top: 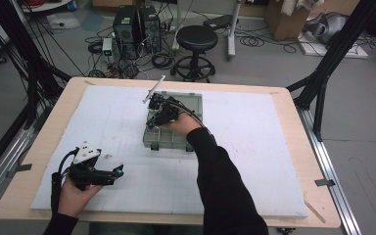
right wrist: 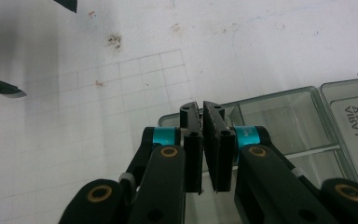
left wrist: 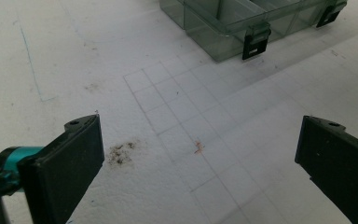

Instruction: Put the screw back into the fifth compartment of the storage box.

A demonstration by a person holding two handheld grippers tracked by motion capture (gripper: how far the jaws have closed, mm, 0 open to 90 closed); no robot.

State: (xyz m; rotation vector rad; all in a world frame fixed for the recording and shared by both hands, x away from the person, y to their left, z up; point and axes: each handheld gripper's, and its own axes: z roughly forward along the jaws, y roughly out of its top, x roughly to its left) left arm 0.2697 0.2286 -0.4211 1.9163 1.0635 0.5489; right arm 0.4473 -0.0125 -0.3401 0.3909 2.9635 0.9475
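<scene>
A clear greenish compartment box lies in the middle of the white foam board, its lid open. My right gripper hovers over the box's left half, pointing toward the front left. In the right gripper view its jaws stand pressed together, and the right gripper is shut with nothing seen between them, above an empty compartment of the box. My left gripper rests low near the board's front left. It is open wide, facing the box and its black latches.
A pencilled grid and a dark smudge mark the foam. The labelled lid lies beside the compartments. Beyond the table stand a black stool, computer towers and floor cables. Black frame posts flank the table.
</scene>
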